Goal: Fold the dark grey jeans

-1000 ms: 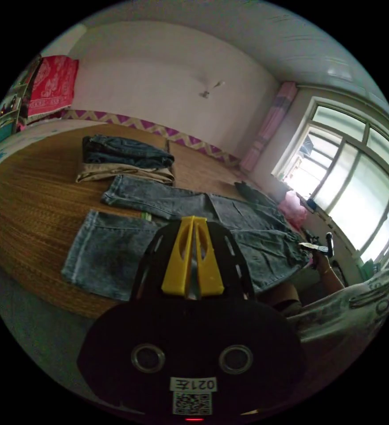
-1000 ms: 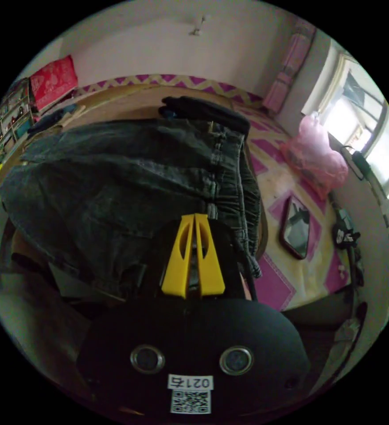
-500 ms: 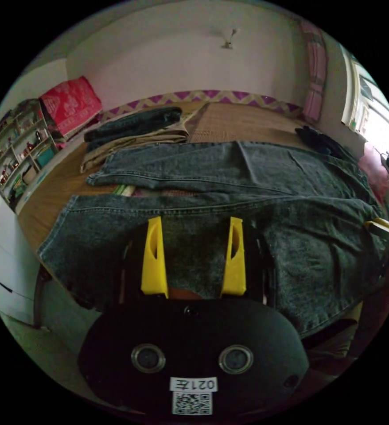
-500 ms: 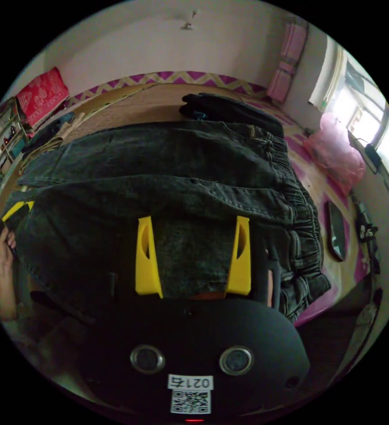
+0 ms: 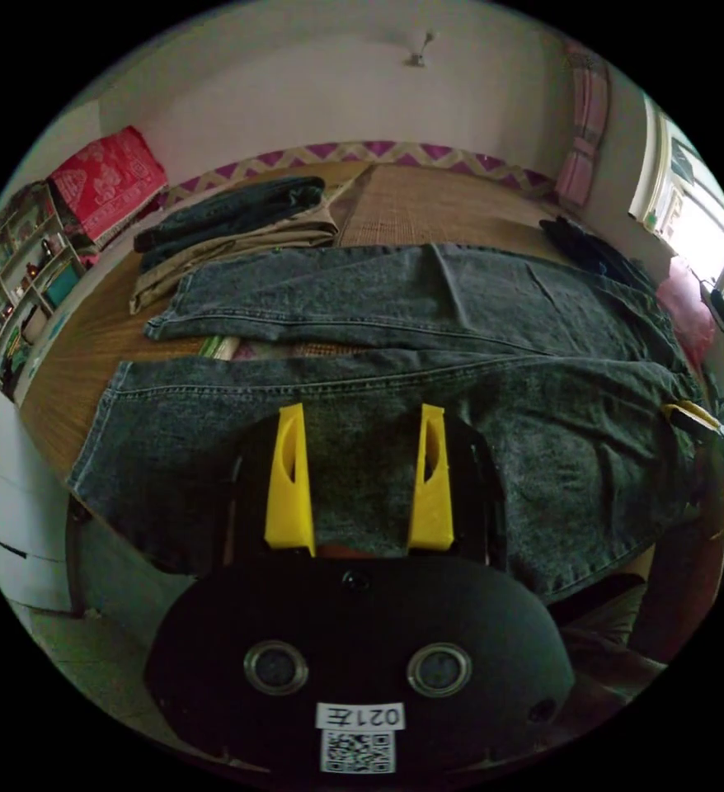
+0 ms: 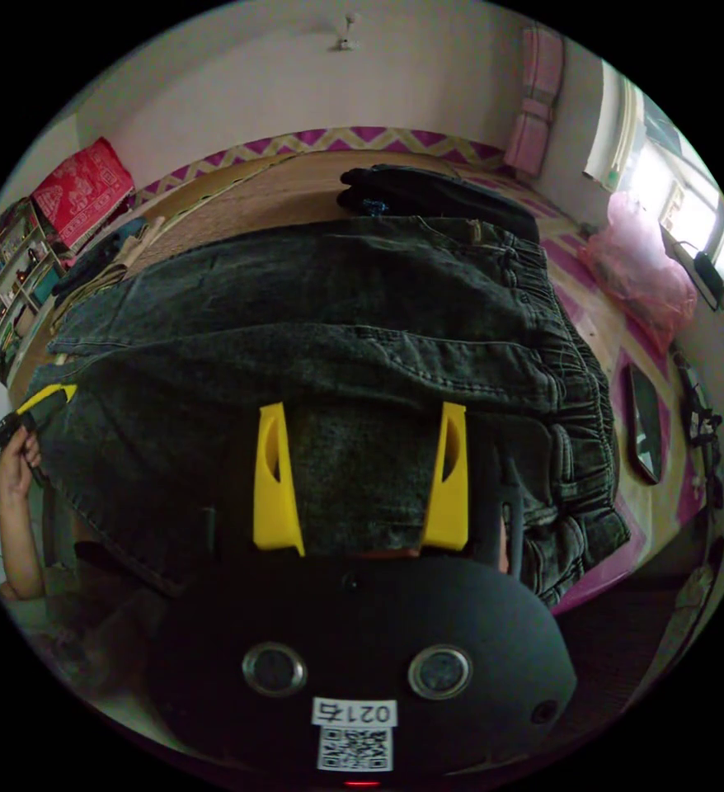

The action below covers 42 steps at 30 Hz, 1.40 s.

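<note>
Left gripper view: the jeans (image 5: 428, 346) are seen spread flat across the mat (image 5: 90, 355), both legs running from 9 to 3 o'clock, hems at 9 o'clock.
Stack: folded clothes (image 5: 230, 227) are seen at 11 o'clock, just beyond the far leg.
Left gripper (image 5: 358, 474): released; its jaws are held wide apart over the near leg at 6 o'clock, nothing being pinched between them.
Other gripper: a yellow tip (image 5: 692, 415) is seen at 3 o'clock at the waist end.
Right gripper view: the jeans (image 6: 337, 330) are shown from the waist end, the elastic waistband (image 6: 572, 388) at 3 o'clock.
Hand (image 6: 17, 458): seen at 9 o'clock, holding the left gripper (image 6: 28, 410) by the leg.
Right gripper (image 6: 360, 478): released; jaws are spread apart above the seat of the jeans at 6 o'clock.
Pile: dark clothes (image 6: 428, 194) are seen at 12 o'clock, a pink bag (image 6: 638, 268) at 2 o'clock.
Change: a second ago both pairs of jaws were clenched; since then they have been opened, and the cloth is now left lying on the mat.
Meaning: the laying-out is judged finished; a fresh grasp is needed before any fold is begun.
</note>
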Each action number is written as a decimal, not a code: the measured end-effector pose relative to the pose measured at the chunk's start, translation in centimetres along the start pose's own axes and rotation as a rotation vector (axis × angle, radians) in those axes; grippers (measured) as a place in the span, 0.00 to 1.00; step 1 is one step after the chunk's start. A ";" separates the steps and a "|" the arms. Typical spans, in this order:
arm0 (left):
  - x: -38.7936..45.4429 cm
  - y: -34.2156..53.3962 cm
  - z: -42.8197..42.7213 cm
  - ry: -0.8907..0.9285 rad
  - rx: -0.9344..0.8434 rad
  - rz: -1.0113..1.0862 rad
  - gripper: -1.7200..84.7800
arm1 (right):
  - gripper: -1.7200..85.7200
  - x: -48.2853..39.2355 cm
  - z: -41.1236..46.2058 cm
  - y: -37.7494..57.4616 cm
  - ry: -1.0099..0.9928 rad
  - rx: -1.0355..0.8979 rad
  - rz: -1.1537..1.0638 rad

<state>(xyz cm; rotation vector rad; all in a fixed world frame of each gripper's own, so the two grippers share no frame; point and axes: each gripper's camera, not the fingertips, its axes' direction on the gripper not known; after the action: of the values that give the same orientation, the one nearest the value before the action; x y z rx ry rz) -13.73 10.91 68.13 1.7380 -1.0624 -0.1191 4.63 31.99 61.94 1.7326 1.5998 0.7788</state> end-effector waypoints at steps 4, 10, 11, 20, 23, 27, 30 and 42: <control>1.9 -1.9 2.5 -0.022 -0.131 0.020 0.22 | 0.30 -0.7 0.6 -0.1 -0.002 0.000 0.001; 3.2 -1.4 6.2 0.024 -0.006 -0.015 0.21 | 0.30 -1.8 1.3 -0.3 0.001 0.000 0.001; 3.6 -1.3 6.7 0.019 -0.007 -0.011 0.21 | 0.29 -2.0 1.5 -0.3 0.001 0.000 0.001; 5.3 -0.8 10.0 0.017 -0.005 -0.010 0.21 | 0.29 -3.3 2.4 -0.5 -0.003 0.001 0.003; 5.7 -0.7 11.0 0.017 -0.005 -0.010 0.21 | 0.29 -3.6 2.5 -0.4 -0.007 0.010 0.005; 6.2 -0.7 12.0 0.014 -0.005 -0.009 0.21 | 0.29 -4.1 2.8 -0.6 -0.004 0.006 0.004; 6.4 -0.6 12.9 0.015 -0.005 -0.009 0.21 | 0.29 -4.4 3.1 -0.6 -0.005 0.005 0.004; 6.8 -0.7 15.5 0.013 -0.005 -0.009 0.21 | 0.29 -5.3 3.7 -0.8 -0.005 0.006 0.005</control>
<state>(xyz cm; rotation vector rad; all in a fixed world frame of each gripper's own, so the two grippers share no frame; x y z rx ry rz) -17.54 -4.87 63.32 1.7376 -1.0436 -0.1155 6.66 26.47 59.07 1.7417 1.5967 0.7731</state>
